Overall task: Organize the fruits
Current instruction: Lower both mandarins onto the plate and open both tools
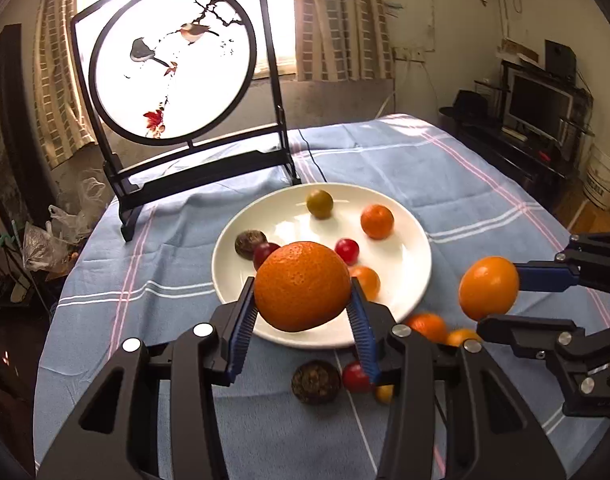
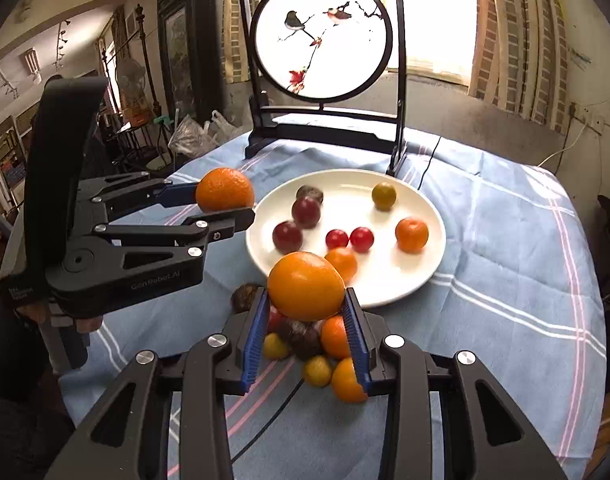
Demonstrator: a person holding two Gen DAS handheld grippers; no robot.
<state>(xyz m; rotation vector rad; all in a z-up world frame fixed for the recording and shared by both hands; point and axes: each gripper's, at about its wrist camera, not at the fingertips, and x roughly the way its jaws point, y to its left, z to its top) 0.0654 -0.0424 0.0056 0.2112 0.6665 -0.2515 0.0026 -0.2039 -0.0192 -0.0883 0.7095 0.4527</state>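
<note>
My left gripper is shut on a large bumpy orange and holds it over the near rim of the white plate. It also shows in the right wrist view, holding that orange left of the plate. My right gripper is shut on a smooth orange above a heap of small fruits on the cloth. It shows in the left wrist view with its orange. The plate holds several small fruits: mandarins, red and dark ones, a green one.
A black-framed round screen with painted birds stands behind the plate on the blue checked tablecloth. A black cable runs across the cloth. Loose fruits lie in front of the plate. Plastic bags sit past the left table edge.
</note>
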